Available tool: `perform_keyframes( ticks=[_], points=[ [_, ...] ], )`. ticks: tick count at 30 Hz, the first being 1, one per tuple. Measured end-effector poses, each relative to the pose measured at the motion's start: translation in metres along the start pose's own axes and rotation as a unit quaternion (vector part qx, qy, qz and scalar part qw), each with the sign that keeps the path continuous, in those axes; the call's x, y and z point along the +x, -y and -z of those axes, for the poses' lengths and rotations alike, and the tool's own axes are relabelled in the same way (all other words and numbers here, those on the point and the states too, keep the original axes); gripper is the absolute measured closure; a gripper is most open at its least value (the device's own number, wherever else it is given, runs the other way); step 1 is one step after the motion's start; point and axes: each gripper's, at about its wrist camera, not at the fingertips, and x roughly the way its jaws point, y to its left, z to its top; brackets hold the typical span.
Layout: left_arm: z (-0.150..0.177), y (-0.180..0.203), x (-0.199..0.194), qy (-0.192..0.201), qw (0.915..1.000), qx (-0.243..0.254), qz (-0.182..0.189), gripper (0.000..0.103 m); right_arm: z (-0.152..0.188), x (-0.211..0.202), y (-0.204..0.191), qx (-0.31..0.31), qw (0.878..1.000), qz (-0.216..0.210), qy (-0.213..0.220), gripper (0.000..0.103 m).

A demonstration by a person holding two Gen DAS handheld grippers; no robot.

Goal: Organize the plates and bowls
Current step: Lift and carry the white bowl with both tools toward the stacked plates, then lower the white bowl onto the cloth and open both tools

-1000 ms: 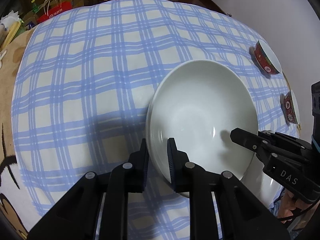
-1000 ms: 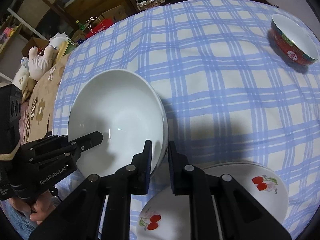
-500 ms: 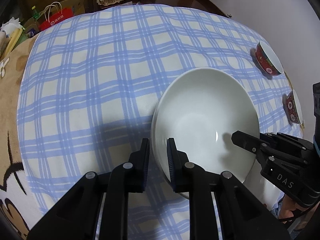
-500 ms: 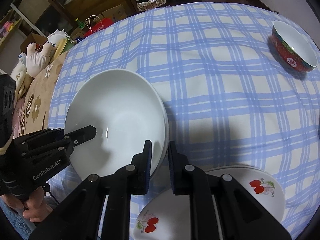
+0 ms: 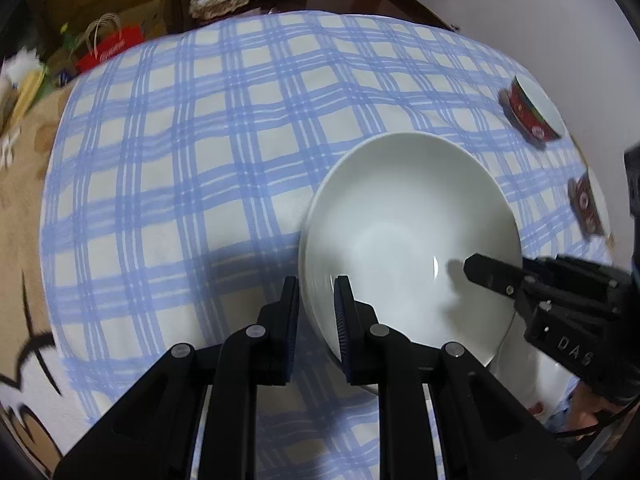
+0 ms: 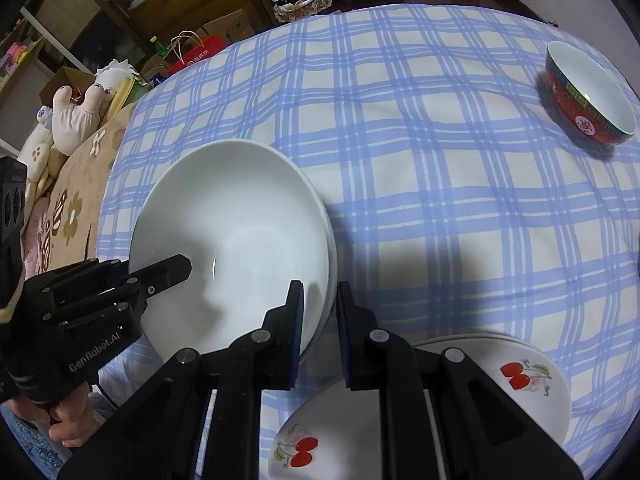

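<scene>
A large white bowl [image 5: 408,240] hangs above the blue checked tablecloth, held by both grippers. It seems to be two stacked white bowls, as a second rim shows [image 6: 331,256]. My left gripper [image 5: 316,300] is shut on its left rim. My right gripper [image 6: 319,304] is shut on its right rim; it also shows in the left wrist view [image 5: 496,272]. The left gripper shows in the right wrist view [image 6: 160,274]. A stack of cherry-patterned plates [image 6: 520,376] lies below the right gripper.
A red bowl [image 6: 588,100] stands at the far right of the table [image 6: 400,120]. A second red bowl [image 5: 590,204] shows nearer in the left wrist view. Bags, boxes, soft toys and furniture lie beyond the table's far and left edges.
Both grippers have carried the white bowl a little right and nearer over the cloth. The grips have not changed.
</scene>
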Motion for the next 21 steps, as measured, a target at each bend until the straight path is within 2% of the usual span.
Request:
perform_keyframes(
  ticks=[8, 11, 15, 16, 19, 21],
  points=[
    [-0.002, -0.001, -0.003, 0.015, 0.9997, 0.010, -0.016, 0.085, -0.002, -0.001, 0.000, 0.001, 1.000, 0.003, 0.001, 0.086],
    [-0.005, -0.005, -0.006, 0.023, 0.9996, 0.008, -0.018, 0.081, -0.005, -0.007, 0.002, 0.003, 1.000, 0.006, 0.008, 0.086],
    [-0.009, -0.010, -0.014, 0.042, 0.9989, -0.002, -0.018, 0.071, -0.008, -0.025, 0.006, 0.012, 0.999, 0.014, 0.041, 0.086],
    [-0.010, -0.009, -0.017, 0.047, 0.9987, -0.003, -0.018, 0.064, -0.009, -0.030, 0.007, 0.014, 0.999, 0.014, 0.048, 0.085],
    [-0.011, -0.010, -0.029, 0.068, 0.9975, -0.006, -0.019, 0.049, -0.009, -0.049, 0.013, 0.023, 0.997, 0.019, 0.071, 0.072],
    [-0.011, -0.008, -0.033, 0.063, 0.9978, -0.005, -0.020, 0.048, -0.009, -0.060, 0.016, 0.024, 0.996, 0.032, 0.082, 0.069]
  ],
)
